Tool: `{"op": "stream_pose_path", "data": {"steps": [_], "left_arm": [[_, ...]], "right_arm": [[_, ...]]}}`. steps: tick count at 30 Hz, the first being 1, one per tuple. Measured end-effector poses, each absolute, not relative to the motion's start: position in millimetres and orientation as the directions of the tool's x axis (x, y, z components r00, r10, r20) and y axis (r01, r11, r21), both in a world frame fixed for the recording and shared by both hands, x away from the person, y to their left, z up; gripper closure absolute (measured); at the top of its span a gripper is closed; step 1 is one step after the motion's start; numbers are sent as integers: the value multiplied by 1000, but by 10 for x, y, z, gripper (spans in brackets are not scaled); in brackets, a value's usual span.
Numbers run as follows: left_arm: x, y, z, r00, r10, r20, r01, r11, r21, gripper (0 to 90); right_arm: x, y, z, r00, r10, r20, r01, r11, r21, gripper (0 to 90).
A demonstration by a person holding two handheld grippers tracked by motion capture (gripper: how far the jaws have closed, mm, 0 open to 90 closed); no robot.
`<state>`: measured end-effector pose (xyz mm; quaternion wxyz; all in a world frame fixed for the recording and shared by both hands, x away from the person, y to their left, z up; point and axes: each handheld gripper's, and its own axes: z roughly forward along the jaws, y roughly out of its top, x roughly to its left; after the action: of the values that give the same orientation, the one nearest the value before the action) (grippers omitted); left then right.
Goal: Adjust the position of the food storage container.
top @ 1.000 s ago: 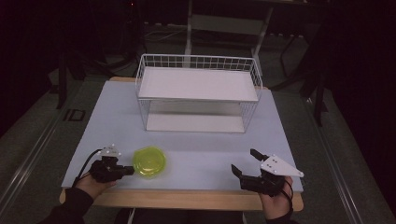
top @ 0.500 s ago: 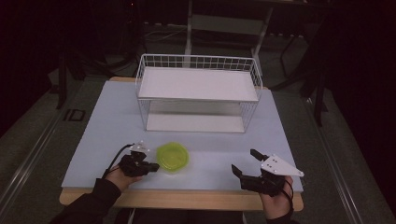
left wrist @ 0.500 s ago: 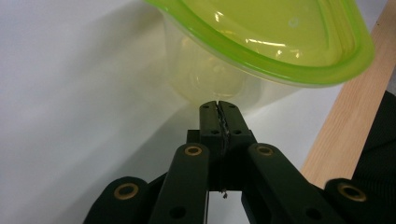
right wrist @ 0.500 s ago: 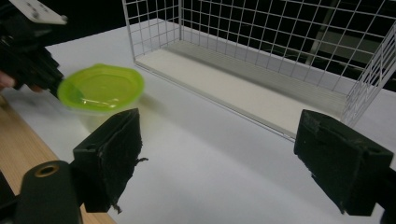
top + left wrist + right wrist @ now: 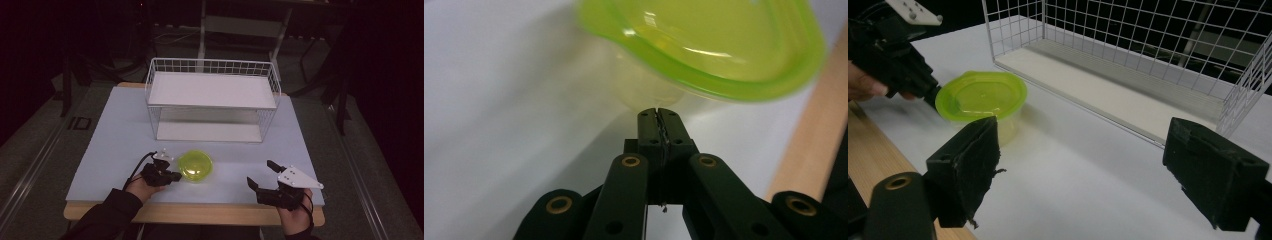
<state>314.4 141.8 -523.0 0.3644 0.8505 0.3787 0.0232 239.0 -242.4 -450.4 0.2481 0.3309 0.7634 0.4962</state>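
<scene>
Just ahead of the closed, empty left tool (image 5: pixel 170 176), touching its tip, sits the translucent lime-green plastic bowl (image 5: pixel 195 166), seemingly mid-push toward the wide-open right tool (image 5: pixel 266 176); next, nudge gently onward.

The hand-held gripper (image 5: pixel 658 116), jaws pressed together, points at the underside of a yellow-green lidded container (image 5: pixel 704 45).

Left hand-held gripper (image 5: pixel 175 175) jaws pressed together; right hand-held gripper (image 5: pixel 263 175) jaws spread wide.

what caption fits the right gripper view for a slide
Open right gripper faces a lidded green container beside a white wire rack.
</scene>
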Motion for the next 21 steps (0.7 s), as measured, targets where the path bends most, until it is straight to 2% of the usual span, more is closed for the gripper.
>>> {"op": "stream_pose_path", "data": {"steps": [6,9,21], "left_arm": [[3332,1480,-5237,677,697,-237,632,-385,672,900],[3402,1461,-5265,667,696,-265,646,-364,671,900],[3242,1196,-5299,687,649,-327,666,-384,639,900]], "right_arm": [[2391,-2419,-4510,-656,753,-52,261,291,921,150],[2392,-2417,-4518,-655,753,-54,263,295,918,150],[2388,-2423,-4507,-657,752,-52,261,292,920,150]]}}
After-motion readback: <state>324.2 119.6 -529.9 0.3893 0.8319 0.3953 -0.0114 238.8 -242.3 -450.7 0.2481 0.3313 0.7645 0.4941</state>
